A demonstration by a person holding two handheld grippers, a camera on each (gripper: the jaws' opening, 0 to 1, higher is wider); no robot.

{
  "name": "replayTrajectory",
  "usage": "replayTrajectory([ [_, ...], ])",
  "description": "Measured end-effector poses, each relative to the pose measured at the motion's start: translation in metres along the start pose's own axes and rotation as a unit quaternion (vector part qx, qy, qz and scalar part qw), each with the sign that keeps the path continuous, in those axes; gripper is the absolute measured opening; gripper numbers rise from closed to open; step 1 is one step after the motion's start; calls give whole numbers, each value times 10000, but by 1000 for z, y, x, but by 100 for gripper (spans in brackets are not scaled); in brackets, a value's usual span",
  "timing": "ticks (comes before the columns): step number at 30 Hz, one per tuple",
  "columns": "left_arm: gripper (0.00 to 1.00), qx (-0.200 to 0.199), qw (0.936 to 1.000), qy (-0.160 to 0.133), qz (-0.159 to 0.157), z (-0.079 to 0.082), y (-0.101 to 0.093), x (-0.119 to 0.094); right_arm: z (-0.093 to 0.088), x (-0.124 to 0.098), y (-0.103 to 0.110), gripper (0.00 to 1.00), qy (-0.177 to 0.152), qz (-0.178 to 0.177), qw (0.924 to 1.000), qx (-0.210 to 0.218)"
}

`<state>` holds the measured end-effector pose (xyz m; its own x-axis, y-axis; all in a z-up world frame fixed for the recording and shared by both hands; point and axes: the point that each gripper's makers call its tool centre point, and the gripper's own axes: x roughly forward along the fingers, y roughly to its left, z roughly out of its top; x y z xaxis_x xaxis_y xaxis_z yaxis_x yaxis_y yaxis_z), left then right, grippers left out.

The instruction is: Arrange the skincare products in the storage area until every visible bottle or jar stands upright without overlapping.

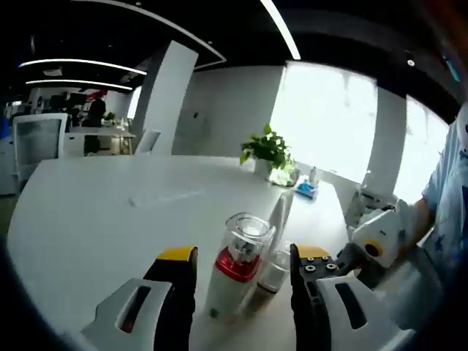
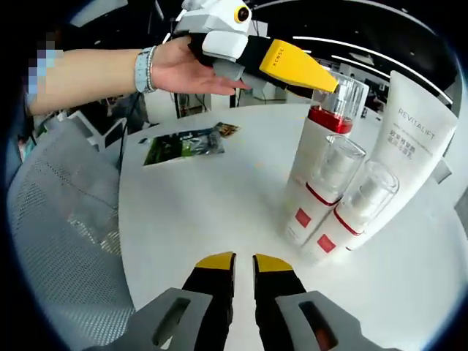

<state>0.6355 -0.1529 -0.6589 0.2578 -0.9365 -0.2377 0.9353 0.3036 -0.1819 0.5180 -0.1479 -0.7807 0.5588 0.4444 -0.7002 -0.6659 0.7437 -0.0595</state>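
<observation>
Four skincare items stand upright in a tight cluster on the white round table [image 2: 190,212]. They are a tall white bottle [image 2: 319,150] with a red band and clear cap, two short clear-capped pump bottles [image 2: 322,191] [image 2: 356,218] with red labels, and a white tube [image 2: 414,142]. My left gripper [image 1: 244,254] is open, its yellow-tipped jaws standing either side of the tall bottle [image 1: 235,267] and a short bottle [image 1: 273,272], the tube [image 1: 281,208] behind them. From the other side, that left gripper [image 2: 300,66] reaches toward the tall bottle's cap. My right gripper [image 2: 243,264] sits shut and empty, low in front of the cluster.
A dark green packet [image 2: 183,145] lies on the table beyond the bottles. A grey mesh chair [image 2: 58,219] stands at the table's edge. A potted plant [image 1: 267,150] and a small blue item [image 1: 307,190] sit at the far rim. The right gripper [image 1: 376,241] shows beside the cluster.
</observation>
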Motion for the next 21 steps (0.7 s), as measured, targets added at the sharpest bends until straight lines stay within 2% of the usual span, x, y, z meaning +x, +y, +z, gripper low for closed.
replayTrajectory([
  [2, 43, 73, 9999, 87, 117, -1, 5, 3, -1, 0, -1, 1, 12, -14, 10000, 1],
  [4, 40, -69, 10000, 17, -36, 3, 3, 5, -1, 0, -1, 1, 12, -23, 10000, -10],
  [6, 36, -3, 10000, 25, -79, 2, 1, 7, -1, 0, -1, 1, 15, -36, 10000, -34],
  [21, 35, 0, 9980, -130, -614, 4, -3, 20, -4, 1, -2, 0, 58, -26, 10000, -36],
])
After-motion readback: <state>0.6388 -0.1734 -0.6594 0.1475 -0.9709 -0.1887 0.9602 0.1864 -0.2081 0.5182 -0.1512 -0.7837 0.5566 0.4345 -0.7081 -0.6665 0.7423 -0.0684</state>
